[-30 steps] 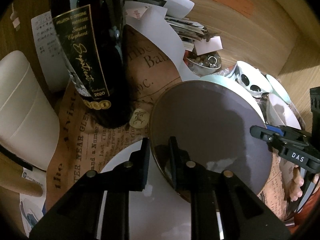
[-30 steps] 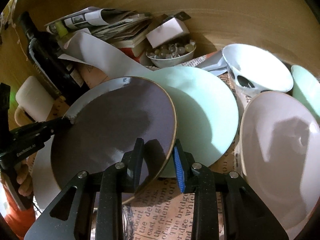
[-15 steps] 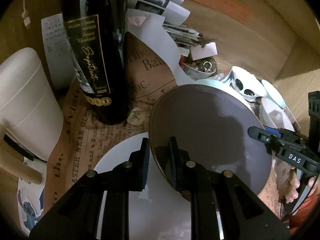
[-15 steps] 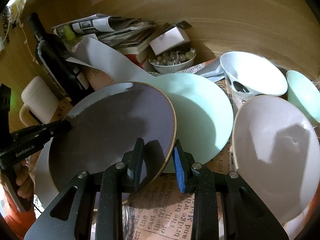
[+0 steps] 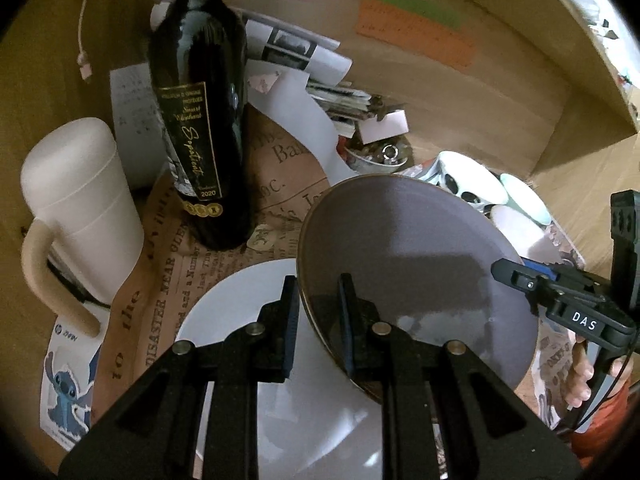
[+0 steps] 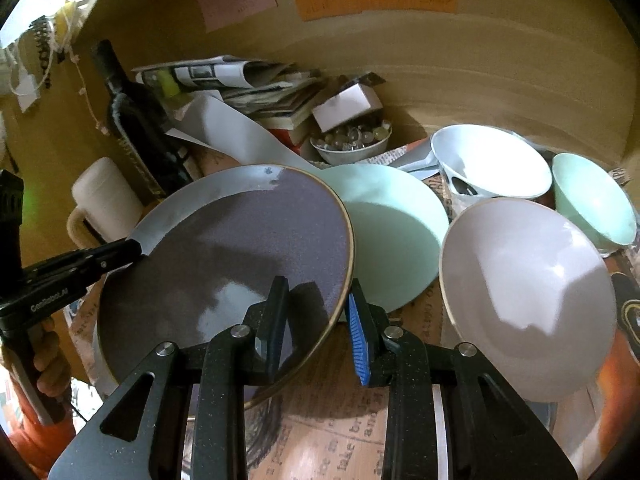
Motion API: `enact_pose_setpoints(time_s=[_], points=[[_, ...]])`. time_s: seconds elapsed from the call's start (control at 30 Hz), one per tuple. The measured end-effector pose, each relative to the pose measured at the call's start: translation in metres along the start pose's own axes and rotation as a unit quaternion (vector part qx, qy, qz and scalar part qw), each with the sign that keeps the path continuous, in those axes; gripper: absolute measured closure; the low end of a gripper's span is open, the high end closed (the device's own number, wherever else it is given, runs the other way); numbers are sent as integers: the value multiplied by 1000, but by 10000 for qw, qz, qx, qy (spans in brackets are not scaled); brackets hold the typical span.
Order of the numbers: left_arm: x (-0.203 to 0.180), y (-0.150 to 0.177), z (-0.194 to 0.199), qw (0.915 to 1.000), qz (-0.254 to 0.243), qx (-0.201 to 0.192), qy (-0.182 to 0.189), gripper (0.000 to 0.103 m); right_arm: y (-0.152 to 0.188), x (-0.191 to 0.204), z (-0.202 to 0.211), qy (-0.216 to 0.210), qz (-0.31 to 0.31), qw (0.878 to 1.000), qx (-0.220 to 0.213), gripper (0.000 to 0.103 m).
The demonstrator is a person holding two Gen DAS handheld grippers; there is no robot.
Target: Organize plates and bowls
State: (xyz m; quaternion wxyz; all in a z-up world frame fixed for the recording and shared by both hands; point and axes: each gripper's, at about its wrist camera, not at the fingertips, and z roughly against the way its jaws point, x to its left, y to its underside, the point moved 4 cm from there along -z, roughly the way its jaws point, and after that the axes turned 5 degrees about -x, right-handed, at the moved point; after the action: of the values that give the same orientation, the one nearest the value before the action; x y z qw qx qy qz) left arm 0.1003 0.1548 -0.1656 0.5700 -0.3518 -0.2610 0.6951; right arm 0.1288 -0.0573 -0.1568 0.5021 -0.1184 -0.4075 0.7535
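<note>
A grey-purple plate with a gold rim is held off the table by both grippers. My left gripper is shut on its left rim, above a white plate lying on the newspaper. My right gripper is shut on the same plate at its right rim. A mint plate lies behind it. A pale pink bowl, a white patterned bowl and a mint bowl stand to the right.
A dark wine bottle and a white lidded mug stand at the left. A small bowl of beads, stacked papers and a wooden back wall close the back. Printed newspaper covers the surface.
Both grippers have lifted the grey-purple plate higher and pulled back; more of the bottle, wall and bowls shows. Both grips are unchanged.
</note>
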Motion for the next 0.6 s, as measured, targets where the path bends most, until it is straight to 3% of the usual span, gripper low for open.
enact_pose_setpoints(time_s=[0.6], points=[[-38, 28, 40, 9998, -76, -134, 95, 85, 28, 1, 56, 68, 23, 9997, -253, 77]])
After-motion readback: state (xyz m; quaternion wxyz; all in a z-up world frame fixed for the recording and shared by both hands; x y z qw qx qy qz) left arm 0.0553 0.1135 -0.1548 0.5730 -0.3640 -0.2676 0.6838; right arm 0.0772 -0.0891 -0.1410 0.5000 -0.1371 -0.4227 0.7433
